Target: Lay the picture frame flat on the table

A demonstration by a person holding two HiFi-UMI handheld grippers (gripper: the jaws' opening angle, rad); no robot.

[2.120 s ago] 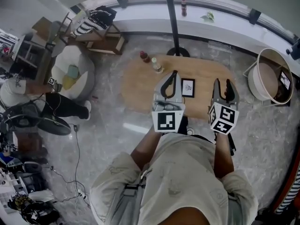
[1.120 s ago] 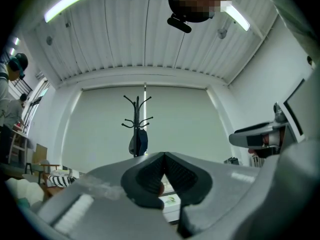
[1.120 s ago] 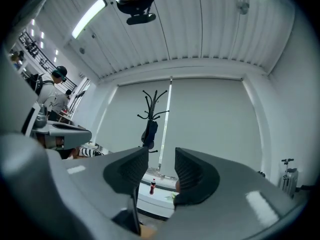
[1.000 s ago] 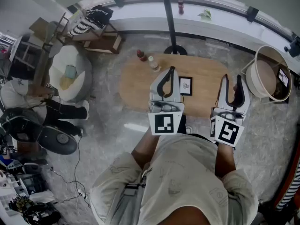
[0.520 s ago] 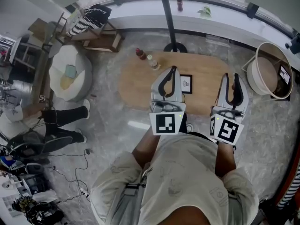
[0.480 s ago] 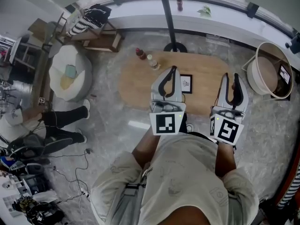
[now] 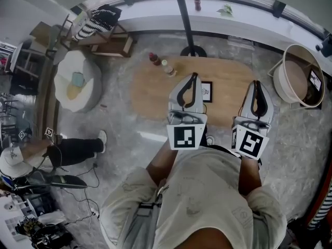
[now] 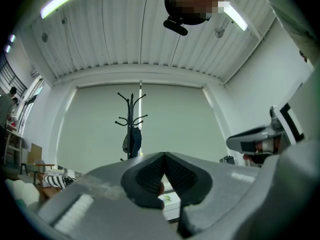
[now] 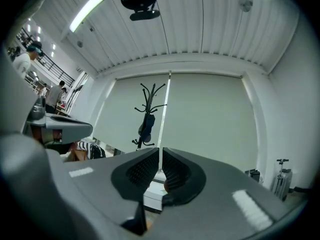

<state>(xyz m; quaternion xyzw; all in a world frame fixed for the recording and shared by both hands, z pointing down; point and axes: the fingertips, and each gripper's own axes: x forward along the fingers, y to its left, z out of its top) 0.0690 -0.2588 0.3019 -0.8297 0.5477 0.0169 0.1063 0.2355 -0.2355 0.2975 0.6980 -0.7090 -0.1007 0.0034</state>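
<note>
The picture frame (image 7: 207,91), black with a white mat, is on the oval wooden table (image 7: 155,92); whether it stands or lies flat I cannot tell. My left gripper (image 7: 194,75) hovers over its left edge and hides part of it, jaws shut and empty. My right gripper (image 7: 258,83) is held over the table's right end, apart from the frame. Its jaws have just been closing with nothing between them, and the tips now meet. The left gripper (image 8: 164,155) and the right gripper (image 9: 160,150) both face a far wall in their own views, where the frame does not show.
Two bottles (image 7: 154,59) (image 7: 167,68) stand at the table's far left. A coat stand (image 7: 184,14) rises behind the table. A round tub (image 7: 300,82) sits at the right, a white beanbag (image 7: 78,84) at the left. A person (image 7: 31,154) sits on the floor.
The right gripper's jaws have come together from wide open. Both hands have stayed about where they were. The person on the floor at the left has shifted.
</note>
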